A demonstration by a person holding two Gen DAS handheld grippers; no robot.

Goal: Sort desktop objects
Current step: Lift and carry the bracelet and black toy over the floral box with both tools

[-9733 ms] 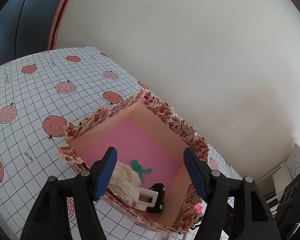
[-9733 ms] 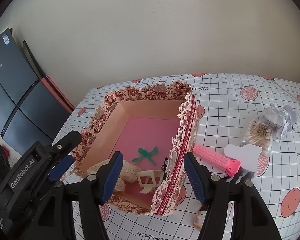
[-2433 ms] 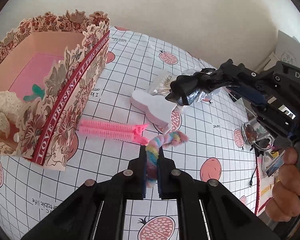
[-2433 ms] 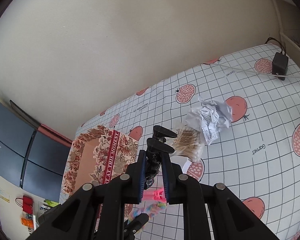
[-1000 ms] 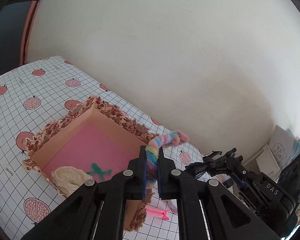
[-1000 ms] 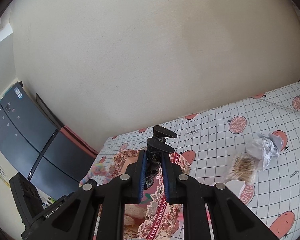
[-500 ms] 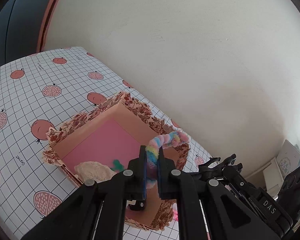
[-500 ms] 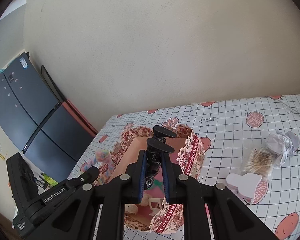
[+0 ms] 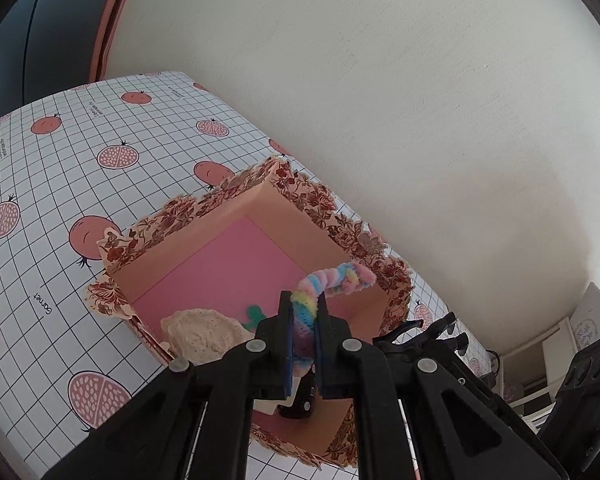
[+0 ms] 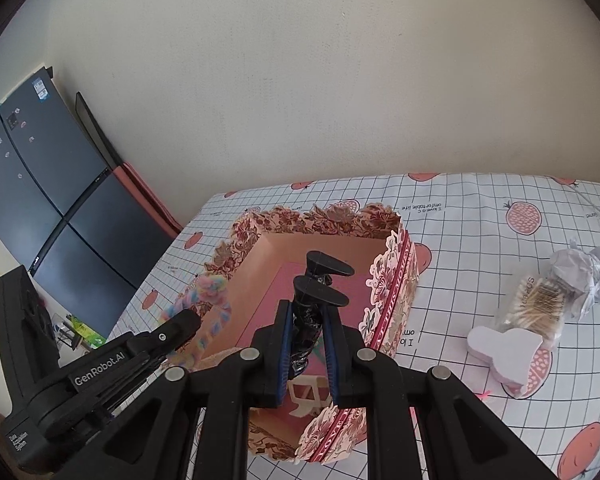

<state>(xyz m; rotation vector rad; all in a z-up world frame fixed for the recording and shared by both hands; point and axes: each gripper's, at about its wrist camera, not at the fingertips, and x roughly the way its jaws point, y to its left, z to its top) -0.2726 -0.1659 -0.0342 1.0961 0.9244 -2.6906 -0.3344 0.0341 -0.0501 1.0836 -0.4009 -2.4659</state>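
Right view only: swab pack [image 10: 538, 306], prob. cotton.

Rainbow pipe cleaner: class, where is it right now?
The pipe cleaner is clamped in the left tongs, held over the floral box, above its pink floor.

On my feed the tablecloth [image 9: 60, 184] is white with a thin black grid and salmon-pink pomegranates all over. The box [image 9: 204, 216] sitting on it has dark red florals on cream around the rim, peach inner walls and a pink floor. Inside the box I see a cream lacy piece [image 9: 204, 332] and a little green bow [image 9: 256, 314]. The fuzzy twist [image 9: 332, 280] above the box is pastel rainbow: pink, blue, yellow. The hair clip [image 10: 314, 300] is glossy black.
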